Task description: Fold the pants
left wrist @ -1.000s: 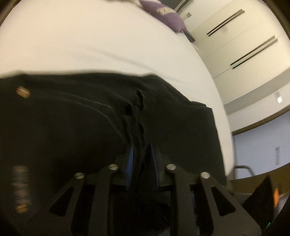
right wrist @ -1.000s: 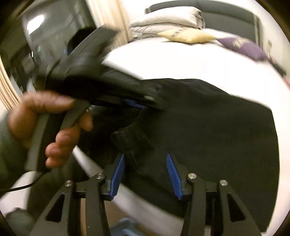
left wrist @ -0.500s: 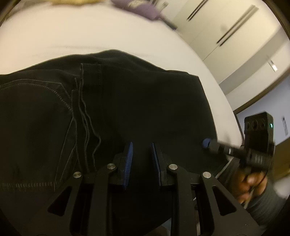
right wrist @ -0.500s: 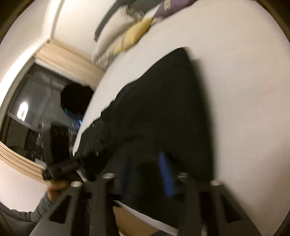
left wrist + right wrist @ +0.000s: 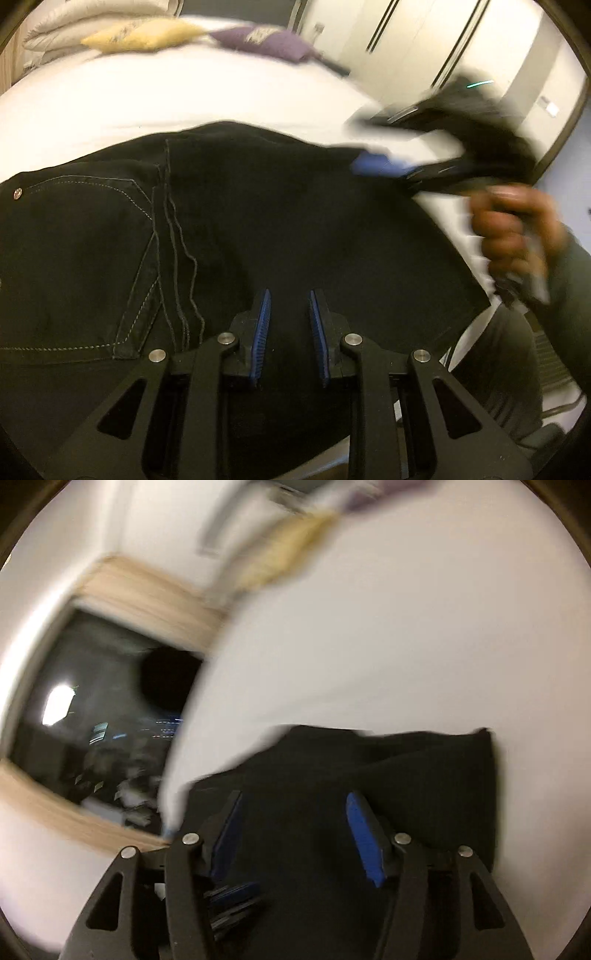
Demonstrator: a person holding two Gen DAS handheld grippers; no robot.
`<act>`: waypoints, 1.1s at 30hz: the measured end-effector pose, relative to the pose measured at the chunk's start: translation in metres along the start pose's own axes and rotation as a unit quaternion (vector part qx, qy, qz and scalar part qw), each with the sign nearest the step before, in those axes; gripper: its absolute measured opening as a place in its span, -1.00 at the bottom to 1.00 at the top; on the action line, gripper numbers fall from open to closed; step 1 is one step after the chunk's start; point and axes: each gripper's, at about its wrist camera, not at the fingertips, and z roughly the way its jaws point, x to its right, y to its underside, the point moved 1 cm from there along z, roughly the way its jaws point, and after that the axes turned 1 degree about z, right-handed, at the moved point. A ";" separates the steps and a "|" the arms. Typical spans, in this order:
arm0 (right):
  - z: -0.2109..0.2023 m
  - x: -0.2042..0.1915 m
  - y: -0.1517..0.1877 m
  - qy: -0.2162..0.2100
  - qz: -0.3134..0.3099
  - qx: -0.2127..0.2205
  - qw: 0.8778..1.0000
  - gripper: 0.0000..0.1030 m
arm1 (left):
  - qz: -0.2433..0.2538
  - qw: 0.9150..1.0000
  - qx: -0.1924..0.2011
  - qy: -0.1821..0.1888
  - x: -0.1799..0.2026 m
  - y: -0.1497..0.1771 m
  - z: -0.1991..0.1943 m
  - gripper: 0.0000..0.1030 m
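Observation:
Black pants (image 5: 258,221) lie folded on a white bed (image 5: 184,99), with a back pocket and grey stitching at the left. My left gripper (image 5: 288,317) hovers just above the near part of the pants, jaws a little apart and empty. My right gripper (image 5: 291,823) is open and empty over the pants' right end (image 5: 369,775). It also shows blurred in the left wrist view (image 5: 373,166), held by a hand (image 5: 513,229) at the pants' far right corner.
A yellow pillow (image 5: 144,33), a purple pillow (image 5: 266,40) and white pillows (image 5: 92,14) lie at the head of the bed. White wardrobe doors (image 5: 461,44) stand at the right. A dark window (image 5: 92,720) with a wooden frame is left of the bed.
My left gripper let go of the pants and drew back, jaws slightly apart. My right gripper swung to the pants' right end and opened wide. The pants now lie flat.

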 end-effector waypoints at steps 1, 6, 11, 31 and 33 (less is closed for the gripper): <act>0.004 0.013 -0.003 0.006 0.017 -0.001 1.000 -0.68 | -0.002 1.000 0.000 -0.002 0.003 0.001 0.003 -0.60; -0.039 0.025 -0.001 0.008 0.058 0.062 0.996 -0.36 | -0.001 1.000 0.016 -0.011 0.000 -0.003 -0.020 -0.58; -0.061 -0.007 0.060 -0.065 0.009 0.042 0.997 0.21 | -0.010 1.000 0.017 -0.013 -0.005 0.012 -0.017 -0.53; -0.076 -0.006 0.139 -0.009 0.023 0.040 0.999 0.12 | -0.286 0.940 0.163 -0.088 -0.155 0.094 -0.209 0.69; -0.099 -0.019 0.143 -0.042 0.017 0.060 0.997 0.15 | -0.339 0.922 0.169 -0.086 -0.180 0.110 -0.217 0.70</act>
